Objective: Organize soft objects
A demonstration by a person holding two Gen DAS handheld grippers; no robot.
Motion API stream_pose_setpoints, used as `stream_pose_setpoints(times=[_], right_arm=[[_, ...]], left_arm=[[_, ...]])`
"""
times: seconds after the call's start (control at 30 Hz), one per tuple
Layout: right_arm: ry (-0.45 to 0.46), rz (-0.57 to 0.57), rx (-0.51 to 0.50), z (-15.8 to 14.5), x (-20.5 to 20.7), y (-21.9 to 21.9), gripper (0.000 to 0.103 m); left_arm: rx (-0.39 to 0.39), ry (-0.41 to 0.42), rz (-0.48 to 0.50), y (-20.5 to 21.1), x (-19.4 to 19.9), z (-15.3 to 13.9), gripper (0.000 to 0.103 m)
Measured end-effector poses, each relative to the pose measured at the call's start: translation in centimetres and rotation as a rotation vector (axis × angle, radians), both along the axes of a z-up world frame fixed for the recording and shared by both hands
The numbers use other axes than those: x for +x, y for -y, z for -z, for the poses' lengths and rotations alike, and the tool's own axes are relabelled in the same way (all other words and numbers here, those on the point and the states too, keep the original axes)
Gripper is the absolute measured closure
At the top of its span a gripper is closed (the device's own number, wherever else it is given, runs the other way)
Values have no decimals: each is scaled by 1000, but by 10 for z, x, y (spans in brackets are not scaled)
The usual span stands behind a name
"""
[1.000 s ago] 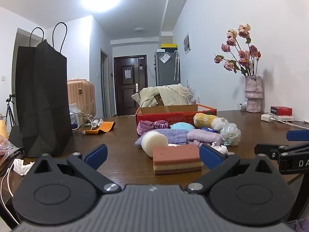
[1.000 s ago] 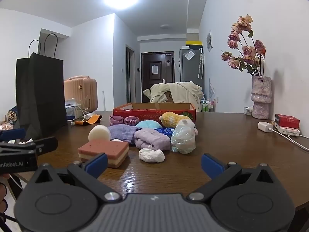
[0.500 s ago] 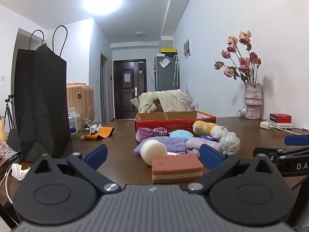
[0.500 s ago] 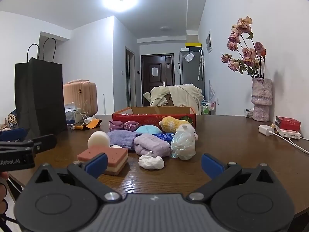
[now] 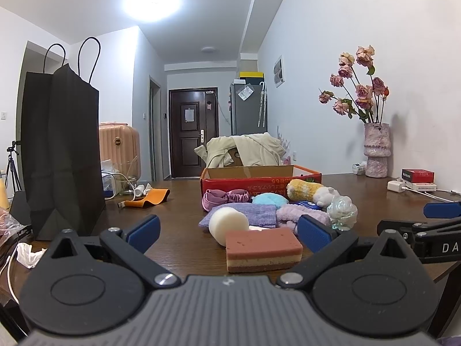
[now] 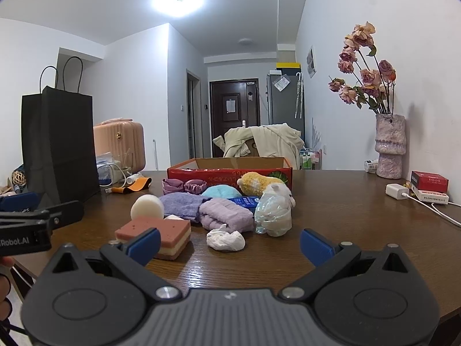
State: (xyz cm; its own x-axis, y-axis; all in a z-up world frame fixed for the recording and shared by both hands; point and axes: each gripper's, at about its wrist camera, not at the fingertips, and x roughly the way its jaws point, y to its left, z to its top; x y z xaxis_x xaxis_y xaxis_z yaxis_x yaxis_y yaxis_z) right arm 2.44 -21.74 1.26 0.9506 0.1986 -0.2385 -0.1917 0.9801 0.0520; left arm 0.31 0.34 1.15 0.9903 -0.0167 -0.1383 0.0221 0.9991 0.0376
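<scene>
Left tongs: your left gripper hangs low over the near edge of the table, jaws spread wide, nothing between them; the layered sponge lies straight ahead.
Right tongs: your right gripper is likewise spread wide and empty, apart from the pile, with the crumpled white wad just ahead.
Sponges: you have two, one pink-and-cream layered sponge nearest you and one round white sponge touching it from behind.
Cloths: two, a flat purple cloth and a rolled lilac towel beside it.
Scrunchies: two, side by side against the box front.
Plush toys: one yellow plush leaning on the box, and one white plush in a clear bag standing upright.
Blue items: one round turquoise pad and one flat blue packet, partly hidden.
White wad: one, lying alone in front of the towel.
Box: one red cardboard box behind the pile, open on top; you cannot see its contents.
Bag: one black paper bag standing upright, well to the left.
Vase: one, with dried roses, by the right wall.
</scene>
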Motion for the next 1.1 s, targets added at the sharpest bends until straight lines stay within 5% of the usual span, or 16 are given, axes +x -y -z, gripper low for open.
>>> stream_pose_setpoints(times=[1.1], right_arm=[[-2, 5, 10, 2, 1, 1, 0]], left_arm=[[0, -4, 2, 0, 2, -1, 0]])
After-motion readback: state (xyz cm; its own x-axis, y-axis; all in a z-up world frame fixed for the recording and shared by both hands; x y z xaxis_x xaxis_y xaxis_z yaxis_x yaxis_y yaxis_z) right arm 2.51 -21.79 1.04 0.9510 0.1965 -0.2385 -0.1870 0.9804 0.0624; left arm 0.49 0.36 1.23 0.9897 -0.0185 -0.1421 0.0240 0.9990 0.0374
